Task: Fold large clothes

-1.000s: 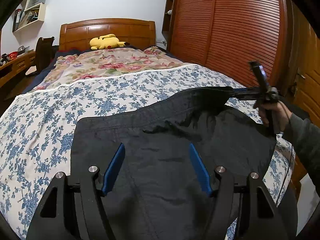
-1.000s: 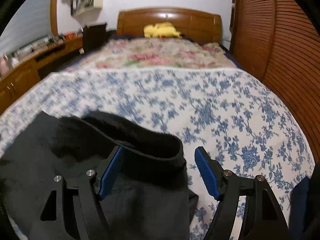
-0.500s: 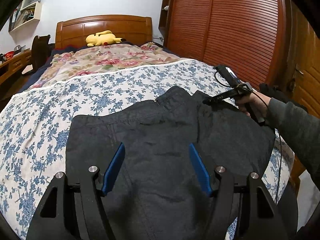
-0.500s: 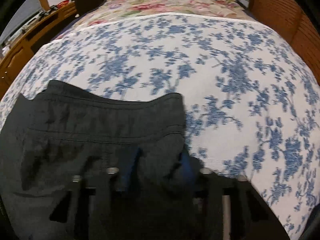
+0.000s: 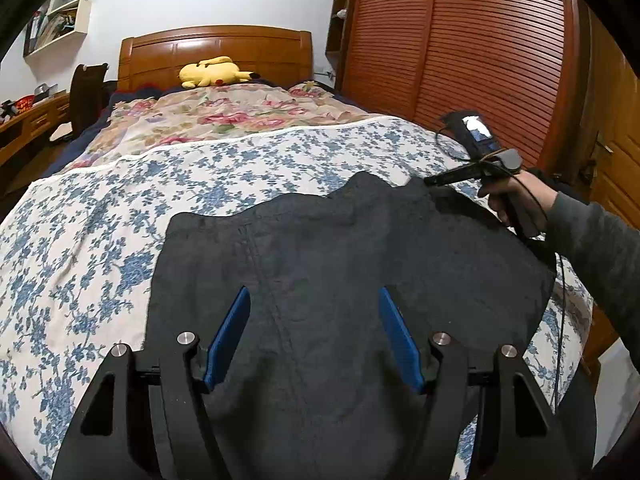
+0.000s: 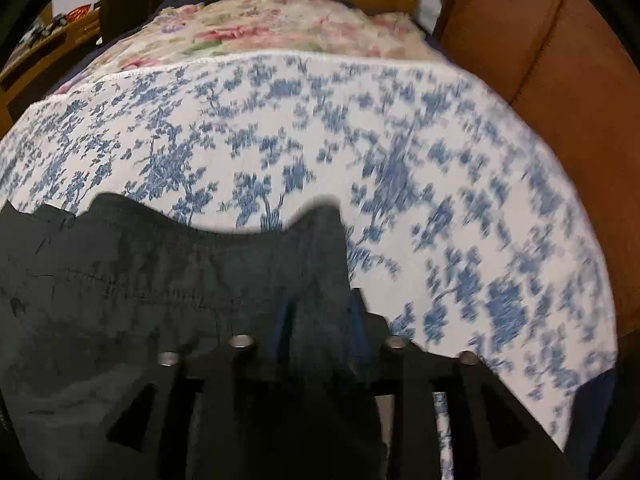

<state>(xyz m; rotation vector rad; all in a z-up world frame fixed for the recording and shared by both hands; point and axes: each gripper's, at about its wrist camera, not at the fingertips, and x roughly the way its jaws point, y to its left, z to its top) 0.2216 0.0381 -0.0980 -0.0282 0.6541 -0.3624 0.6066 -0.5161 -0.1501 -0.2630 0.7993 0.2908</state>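
The large dark, matte woven garment (image 5: pixel 352 280) lies spread on the bed's blue-flowered white quilt (image 5: pixel 100 216), its waistband edge rumpled toward the headboard. By my reckoning the folding is barely begun: it looks flattened, with no crisp fold visible. The left gripper (image 5: pixel 314 332) hovers above the cloth, jaws wide and empty. The right gripper (image 6: pixel 320 320), at the far corner, is blurred; its jaws are opening with cloth between them. A yellow plush toy (image 5: pixel 214 72) rests by the headboard.
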